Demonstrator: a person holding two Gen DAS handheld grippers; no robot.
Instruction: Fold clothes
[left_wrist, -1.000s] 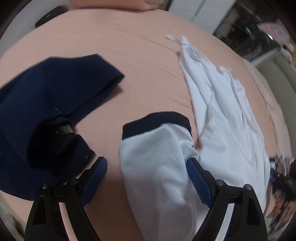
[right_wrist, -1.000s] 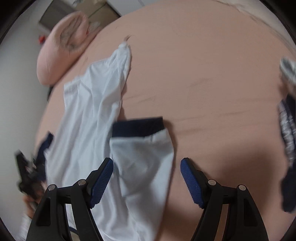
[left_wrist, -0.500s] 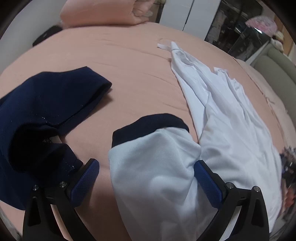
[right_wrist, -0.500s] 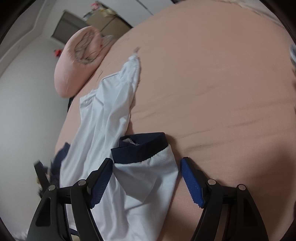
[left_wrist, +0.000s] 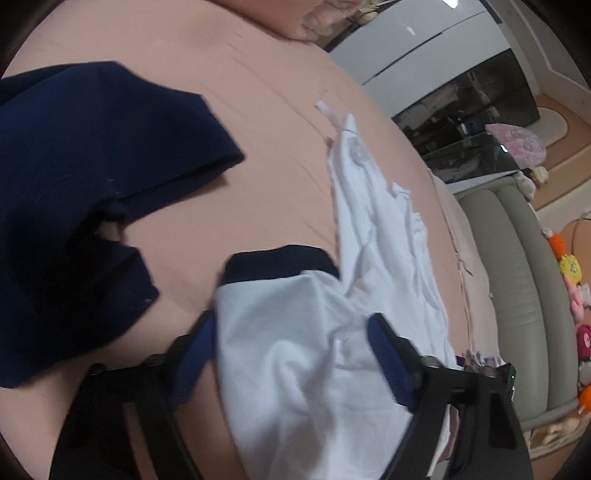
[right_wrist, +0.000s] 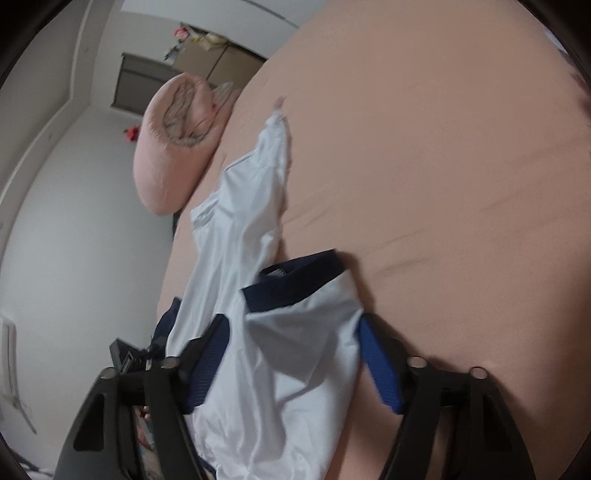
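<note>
Two claws, left (left_wrist: 291, 354) and right (right_wrist: 291, 360), are closing around white sleeves (left_wrist: 288, 332) (navy cuffs) on the bed (right_wrist: 443, 166); we judge that folding them inward comes next.

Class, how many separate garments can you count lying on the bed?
2: a white shirt with navy-cuffed sleeves at right, and a navy garment at left. Others may lie out of frame.

Garments spread on the bed (left_wrist: 280, 122).
The shirt (left_wrist: 380, 236) is laid right of the dark garment (left_wrist: 85, 162); a pillow (right_wrist: 173, 147) is seen behind.
</note>
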